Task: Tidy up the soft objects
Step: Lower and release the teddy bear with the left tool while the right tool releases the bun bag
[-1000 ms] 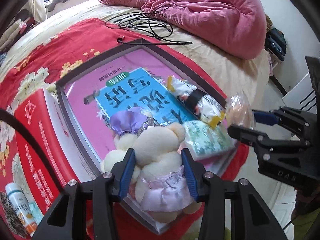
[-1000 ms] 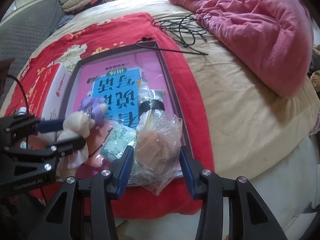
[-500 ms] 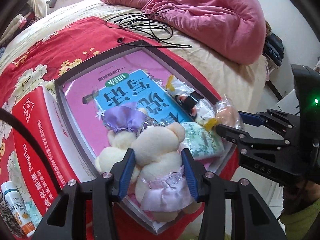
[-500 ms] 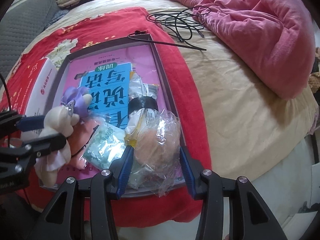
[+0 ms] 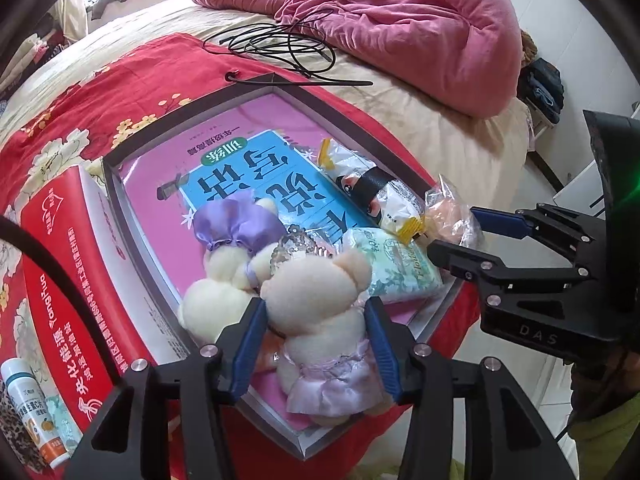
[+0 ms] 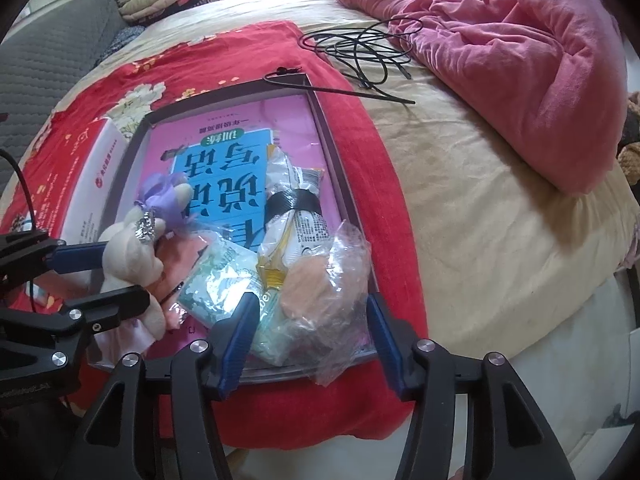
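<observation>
A grey-rimmed tray [image 5: 280, 87] lined with a pink and blue book lies on the red blanket. My left gripper [image 5: 316, 344] is shut on a cream teddy bear [image 5: 320, 304] in a lilac skirt, over the tray's near corner; a second bear with a purple hat [image 5: 236, 236] hangs beside it. My right gripper [image 6: 312, 340] straddles a clear plastic bag with a peach-coloured soft thing [image 6: 320, 276] resting at the tray's near right corner; its jaws stand wider than the bag. A green tissue pack [image 6: 224, 280] and a snack packet [image 6: 292, 208] lie in the tray.
A red and white carton [image 5: 68, 264] lies left of the tray, a small bottle [image 5: 28, 408] beside it. Black cables [image 5: 280, 44] and a pink duvet [image 5: 400, 20] lie beyond. The bed edge [image 6: 520, 320] drops off to the right.
The right gripper has brought the plastic bag down onto the tray's corner and its jaws have widened. The left gripper stays shut on the bear.
</observation>
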A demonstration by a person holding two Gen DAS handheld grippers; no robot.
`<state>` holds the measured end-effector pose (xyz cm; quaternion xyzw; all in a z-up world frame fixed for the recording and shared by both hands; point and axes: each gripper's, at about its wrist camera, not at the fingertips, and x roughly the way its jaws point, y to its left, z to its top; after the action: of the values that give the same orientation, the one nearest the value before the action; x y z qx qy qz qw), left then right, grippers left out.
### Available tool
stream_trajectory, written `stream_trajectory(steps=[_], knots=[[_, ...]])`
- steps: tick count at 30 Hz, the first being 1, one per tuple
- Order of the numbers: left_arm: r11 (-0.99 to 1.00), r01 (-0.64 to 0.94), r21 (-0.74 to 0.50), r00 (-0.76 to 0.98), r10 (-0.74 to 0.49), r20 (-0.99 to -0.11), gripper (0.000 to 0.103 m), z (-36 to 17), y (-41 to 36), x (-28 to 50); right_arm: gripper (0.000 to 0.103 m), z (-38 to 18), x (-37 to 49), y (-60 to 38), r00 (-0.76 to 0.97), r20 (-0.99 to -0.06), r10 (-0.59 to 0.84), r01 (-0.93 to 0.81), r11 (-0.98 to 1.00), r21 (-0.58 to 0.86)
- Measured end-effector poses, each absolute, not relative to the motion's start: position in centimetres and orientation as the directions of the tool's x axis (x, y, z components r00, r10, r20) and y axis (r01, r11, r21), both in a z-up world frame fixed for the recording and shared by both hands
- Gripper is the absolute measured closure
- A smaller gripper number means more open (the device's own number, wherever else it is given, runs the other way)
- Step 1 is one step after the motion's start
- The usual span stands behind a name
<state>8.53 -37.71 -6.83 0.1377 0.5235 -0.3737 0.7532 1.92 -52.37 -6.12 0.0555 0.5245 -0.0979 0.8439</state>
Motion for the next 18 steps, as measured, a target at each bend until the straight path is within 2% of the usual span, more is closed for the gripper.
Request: stream_trajectory(steps=[8,13,18], knots=[[0.693,0.698,-0.180,0.196,-0.427,-0.883,0.052,-6.4,-37.3,9.0,0.045,-5.2,1.6,-52.2,0.443,-0.889,-0.118,0.229,0.973,-0.015],[0.693,0.710,-0.125,0.238,-0.403,-0.884,0.052,-6.2,-37.5,9.7,0.045,-4.2,1.1,-52.1,0.463,-0.879,-0.111,0.231,0.973,-0.001],[0.701,0.692,-0.169,0.226,-0.433,-0.873,0.052,-5.5,-36.5,9.9,0.045,-3.4,0.9,-51.8,0.473,-0.874,-0.106,0.226,0.974,0.004]])
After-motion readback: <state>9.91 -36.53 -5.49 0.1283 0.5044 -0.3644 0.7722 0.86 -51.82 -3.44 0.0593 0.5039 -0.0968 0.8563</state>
